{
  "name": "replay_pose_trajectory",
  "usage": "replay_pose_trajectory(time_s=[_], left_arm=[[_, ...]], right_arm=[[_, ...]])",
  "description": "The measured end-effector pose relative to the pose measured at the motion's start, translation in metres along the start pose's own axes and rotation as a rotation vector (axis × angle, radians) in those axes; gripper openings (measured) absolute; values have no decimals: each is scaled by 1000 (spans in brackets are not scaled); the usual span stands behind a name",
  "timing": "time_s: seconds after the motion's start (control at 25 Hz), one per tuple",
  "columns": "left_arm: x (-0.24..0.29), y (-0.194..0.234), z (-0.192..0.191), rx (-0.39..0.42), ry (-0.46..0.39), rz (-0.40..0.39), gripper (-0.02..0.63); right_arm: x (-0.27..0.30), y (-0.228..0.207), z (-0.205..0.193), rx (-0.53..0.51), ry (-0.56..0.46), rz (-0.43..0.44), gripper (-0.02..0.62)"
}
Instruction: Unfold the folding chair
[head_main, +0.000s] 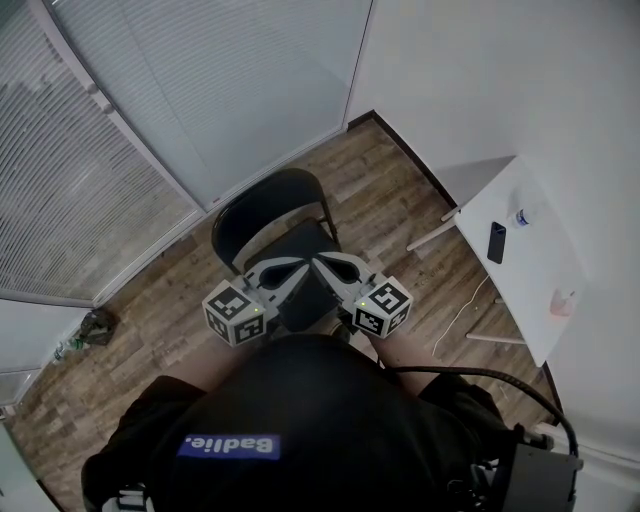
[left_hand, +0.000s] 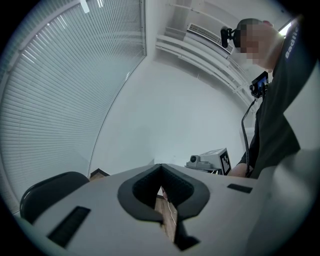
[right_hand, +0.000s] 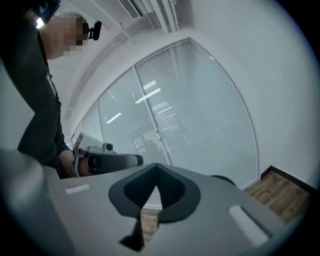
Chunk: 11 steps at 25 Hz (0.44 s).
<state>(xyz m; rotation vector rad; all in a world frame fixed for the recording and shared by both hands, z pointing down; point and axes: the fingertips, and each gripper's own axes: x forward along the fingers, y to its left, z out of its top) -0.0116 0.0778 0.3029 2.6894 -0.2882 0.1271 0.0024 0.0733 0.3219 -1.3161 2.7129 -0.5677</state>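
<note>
A person is holding the left claw (head_main: 298, 264) and right claw (head_main: 322, 262) closed and empty, tips nearly touching, idling above a black chair (head_main: 268, 205) whose seat is seemingly lying open.

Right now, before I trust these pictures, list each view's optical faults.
Head view: sharp, evenly lit, the black round-backed folding chair clear. Left gripper view: fisheye bows the white slatted blinds, corners dark, mosaic over a face. Right gripper view: same bowing, bright strip-light streaks on the glass partition.
</note>
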Motion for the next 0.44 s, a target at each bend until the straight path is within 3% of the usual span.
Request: replay_pose_trajectory(time_s=[0.44], left_arm=[[-1, 5, 2, -1, -6, 18, 5]], right_arm=[[1, -2, -1, 8, -1, 6, 2]])
